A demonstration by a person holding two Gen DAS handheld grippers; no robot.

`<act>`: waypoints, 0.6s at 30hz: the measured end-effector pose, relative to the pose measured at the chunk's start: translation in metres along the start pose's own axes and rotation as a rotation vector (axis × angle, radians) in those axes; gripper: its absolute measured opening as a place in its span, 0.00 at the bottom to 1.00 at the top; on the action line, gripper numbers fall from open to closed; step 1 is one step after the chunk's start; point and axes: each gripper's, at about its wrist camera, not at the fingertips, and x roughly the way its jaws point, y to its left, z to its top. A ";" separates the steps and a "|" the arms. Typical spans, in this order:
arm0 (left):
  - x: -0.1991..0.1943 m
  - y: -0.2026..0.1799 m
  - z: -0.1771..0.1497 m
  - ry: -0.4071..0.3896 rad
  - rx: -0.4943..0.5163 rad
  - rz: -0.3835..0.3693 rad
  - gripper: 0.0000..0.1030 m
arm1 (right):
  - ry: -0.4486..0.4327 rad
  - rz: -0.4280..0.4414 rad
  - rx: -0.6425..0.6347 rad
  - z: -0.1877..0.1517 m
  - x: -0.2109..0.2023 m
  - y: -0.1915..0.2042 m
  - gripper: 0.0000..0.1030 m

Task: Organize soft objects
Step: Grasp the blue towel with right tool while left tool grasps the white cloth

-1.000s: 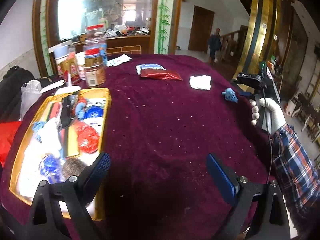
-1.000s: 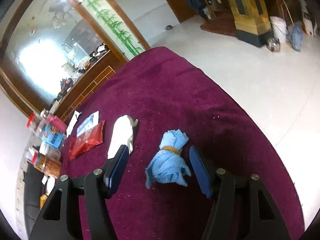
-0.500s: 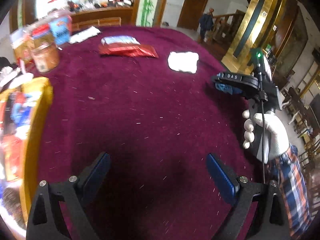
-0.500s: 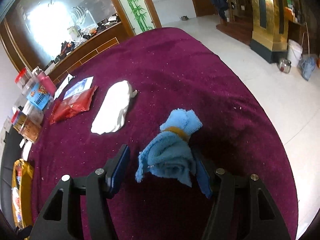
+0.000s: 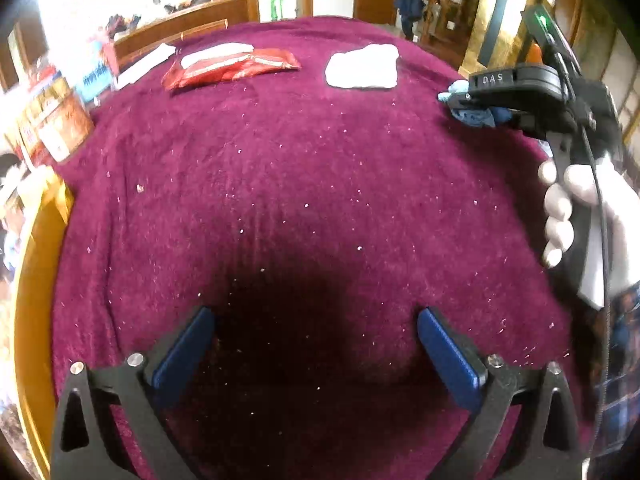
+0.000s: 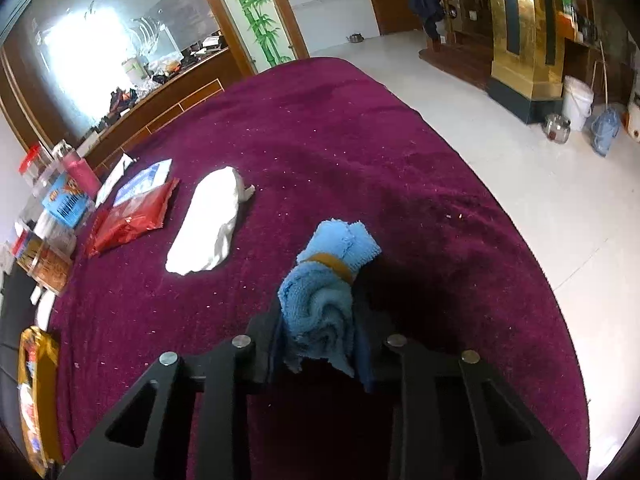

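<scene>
My right gripper (image 6: 320, 340) is shut on a rolled blue towel (image 6: 324, 280) tied with a tan band, held just above the maroon tablecloth (image 6: 360, 152). In the left wrist view the same towel (image 5: 472, 114) shows under the right gripper's head at the right. A folded white cloth (image 6: 208, 222) lies to the left of the towel; it also shows in the left wrist view (image 5: 362, 66). My left gripper (image 5: 316, 344) is open and empty, low over bare tablecloth (image 5: 300, 168).
A red packet (image 5: 232, 66) and a white-blue packet (image 6: 140, 182) lie at the table's far side. Jars and bottles (image 5: 52, 120) stand at the far left. A yellow tray (image 5: 36, 280) of items sits at the left edge. The table edge drops to the floor (image 6: 540, 200) at right.
My right gripper has closed on the blue towel and lifted it slightly. My left gripper has swung right, away from the yellow tray, and moved lower over the cloth.
</scene>
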 end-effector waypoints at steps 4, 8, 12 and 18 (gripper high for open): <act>0.000 0.005 0.007 0.051 -0.006 -0.028 0.99 | 0.011 0.042 0.028 0.000 -0.004 -0.004 0.27; 0.006 0.021 0.034 0.079 -0.096 -0.116 0.99 | 0.027 0.057 0.033 0.000 -0.002 -0.004 0.27; 0.017 0.026 0.071 0.066 -0.111 -0.090 0.99 | 0.037 0.053 0.030 0.002 0.001 -0.003 0.27; 0.039 0.005 0.132 -0.013 -0.038 -0.043 0.99 | 0.046 0.054 0.042 0.004 0.003 -0.003 0.27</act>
